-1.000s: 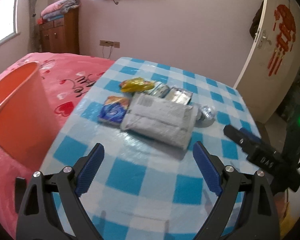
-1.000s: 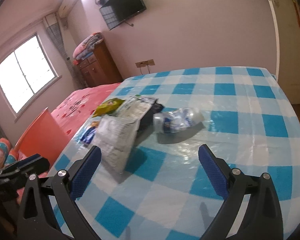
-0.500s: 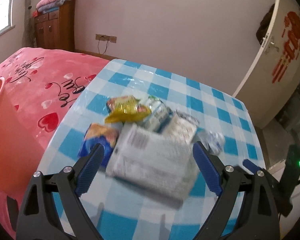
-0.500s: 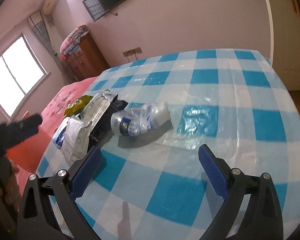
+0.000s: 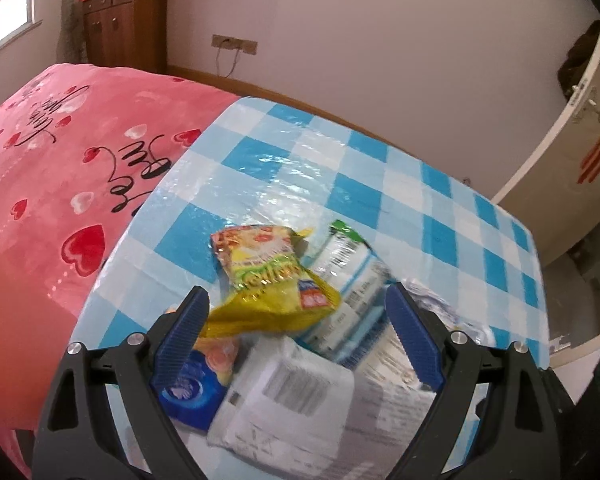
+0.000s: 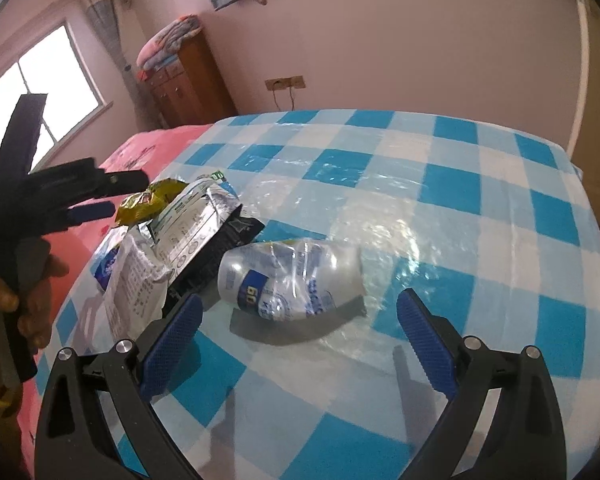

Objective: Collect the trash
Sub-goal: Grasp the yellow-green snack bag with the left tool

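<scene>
A pile of trash lies on the blue checked table (image 5: 340,168). A yellow snack bag (image 5: 272,280) lies on top, beside a white and blue pouch (image 5: 348,276), a white plastic parcel (image 5: 300,400) and a blue wrapper (image 5: 188,388). My left gripper (image 5: 296,344) is open and hovers right over the pile, jaws either side of the yellow bag and parcel. A crushed clear bottle (image 6: 292,276) lies apart, to the right of the pile. My right gripper (image 6: 298,344) is open, just in front of the bottle. The left gripper (image 6: 88,210) shows at left in the right wrist view.
A bed with a pink heart blanket (image 5: 60,152) borders the table's left side. A wooden dresser (image 6: 184,84) stands at the back wall. A white door (image 5: 572,128) is at the right. The table (image 6: 460,216) stretches right of the bottle.
My left gripper moved forward and down onto the pile; the orange bin left its view. My right gripper came closer to the crushed bottle. Both stay open.
</scene>
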A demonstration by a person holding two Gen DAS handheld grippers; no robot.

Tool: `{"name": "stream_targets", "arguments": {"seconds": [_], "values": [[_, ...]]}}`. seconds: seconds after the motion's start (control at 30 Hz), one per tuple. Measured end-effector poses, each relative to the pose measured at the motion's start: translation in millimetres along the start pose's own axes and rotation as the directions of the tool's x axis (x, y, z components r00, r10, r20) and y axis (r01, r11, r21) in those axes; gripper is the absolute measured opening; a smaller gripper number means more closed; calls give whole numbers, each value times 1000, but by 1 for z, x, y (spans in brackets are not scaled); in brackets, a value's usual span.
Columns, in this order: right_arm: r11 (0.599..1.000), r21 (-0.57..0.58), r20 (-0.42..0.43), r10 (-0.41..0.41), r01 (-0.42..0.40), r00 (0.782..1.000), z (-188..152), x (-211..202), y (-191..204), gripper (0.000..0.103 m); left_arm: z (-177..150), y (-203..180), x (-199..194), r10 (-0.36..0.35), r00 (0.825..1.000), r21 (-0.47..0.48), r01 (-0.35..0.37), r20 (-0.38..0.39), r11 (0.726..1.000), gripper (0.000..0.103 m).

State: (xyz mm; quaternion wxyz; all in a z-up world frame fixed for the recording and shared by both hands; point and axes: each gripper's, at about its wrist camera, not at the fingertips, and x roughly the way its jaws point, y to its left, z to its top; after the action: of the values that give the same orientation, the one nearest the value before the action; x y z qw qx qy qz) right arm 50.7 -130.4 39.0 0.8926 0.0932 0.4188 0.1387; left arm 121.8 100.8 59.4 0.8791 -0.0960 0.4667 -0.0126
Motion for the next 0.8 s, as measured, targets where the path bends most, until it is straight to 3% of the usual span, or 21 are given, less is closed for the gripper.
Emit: {"name": "stream_targets", "arguments": {"seconds": [0.43,0.73,0.8], "values": [[999,-4,-39,-33,33,999,4,25,-1,96,11,9,28,77,996,-14,-78,-50,997,90],[1000,-11,-55,-20,19,998,2,33,2,96,9,15,38,82,995,-63,-86,-57,994,71],[1000,-17,-53,-20,19,998,2,34,3,96,8,16,37,76,996,-70,-79,-51,994,60]]}}
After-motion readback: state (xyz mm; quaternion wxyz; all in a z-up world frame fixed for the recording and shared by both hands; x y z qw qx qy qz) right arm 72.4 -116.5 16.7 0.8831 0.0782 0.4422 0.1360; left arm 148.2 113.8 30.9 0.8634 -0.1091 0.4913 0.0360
